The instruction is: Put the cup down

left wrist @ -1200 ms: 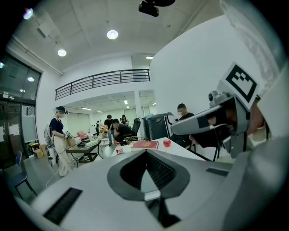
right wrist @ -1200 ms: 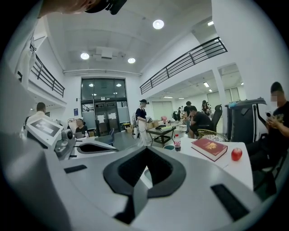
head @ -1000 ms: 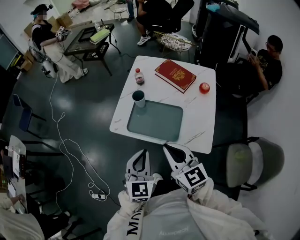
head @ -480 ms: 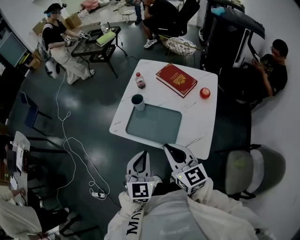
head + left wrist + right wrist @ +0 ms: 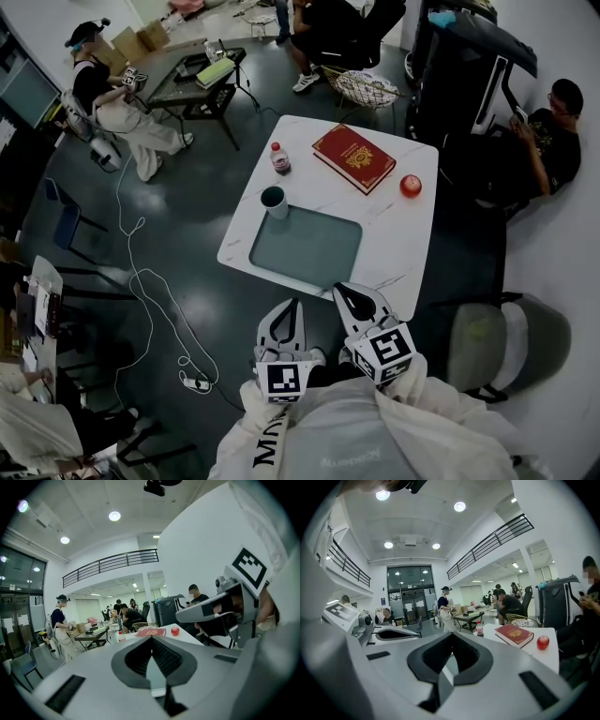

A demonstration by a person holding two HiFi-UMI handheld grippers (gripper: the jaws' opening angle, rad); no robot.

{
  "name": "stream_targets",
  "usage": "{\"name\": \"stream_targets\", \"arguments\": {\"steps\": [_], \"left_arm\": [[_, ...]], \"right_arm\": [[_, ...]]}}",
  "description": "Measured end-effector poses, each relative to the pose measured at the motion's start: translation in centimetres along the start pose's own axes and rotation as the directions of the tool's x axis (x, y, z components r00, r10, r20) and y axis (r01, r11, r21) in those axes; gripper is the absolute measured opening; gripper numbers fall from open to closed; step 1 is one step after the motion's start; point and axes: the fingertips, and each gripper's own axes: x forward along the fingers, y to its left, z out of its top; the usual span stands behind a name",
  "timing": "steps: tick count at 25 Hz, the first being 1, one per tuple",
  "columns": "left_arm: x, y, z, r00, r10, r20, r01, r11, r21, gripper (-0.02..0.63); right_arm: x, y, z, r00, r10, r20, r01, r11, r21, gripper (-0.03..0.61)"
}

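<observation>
A dark teal cup (image 5: pixel 275 201) stands upright on the white marble table (image 5: pixel 405 246), at the far left corner of a grey-green mat (image 5: pixel 307 247). Both grippers hang side by side short of the table's near edge, well apart from the cup. My left gripper (image 5: pixel 286 307) is shut and holds nothing. To its right, my right gripper (image 5: pixel 341 292) is also shut and bare, its tips just over the table's edge. In the left gripper view the jaws (image 5: pixel 151 640) meet in a point; the right gripper view shows the same (image 5: pixel 451 635). The jaws hide the cup in both gripper views.
On the table stand a red-capped bottle (image 5: pixel 279 157), a red book (image 5: pixel 353 157) and a red apple (image 5: pixel 410 186). A grey chair (image 5: pixel 506 336) is at the right. A white cable (image 5: pixel 141 291) trails on the dark floor. People sit around a low table (image 5: pixel 192 80) and near a black cabinet (image 5: pixel 469 66).
Both grippers have drifted a little toward the table together with the view. Their jaws stay shut. The cup has not moved.
</observation>
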Motion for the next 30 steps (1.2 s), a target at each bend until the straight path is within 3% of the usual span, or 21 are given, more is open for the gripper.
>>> {"name": "stream_targets", "arguments": {"steps": [12, 30], "left_arm": [[0.4, 0.1, 1.9, 0.997, -0.044, 0.062, 0.042, 0.999, 0.021, 0.011], [-0.6, 0.1, 1.2, 0.997, -0.055, 0.063, 0.054, 0.998, 0.014, 0.011]], "right_arm": [[-0.2, 0.6, 1.5, 0.999, -0.014, 0.044, 0.015, 1.000, -0.018, 0.005], [-0.8, 1.5, 0.9, 0.999, -0.022, 0.031, 0.023, 0.999, -0.035, 0.005]]}}
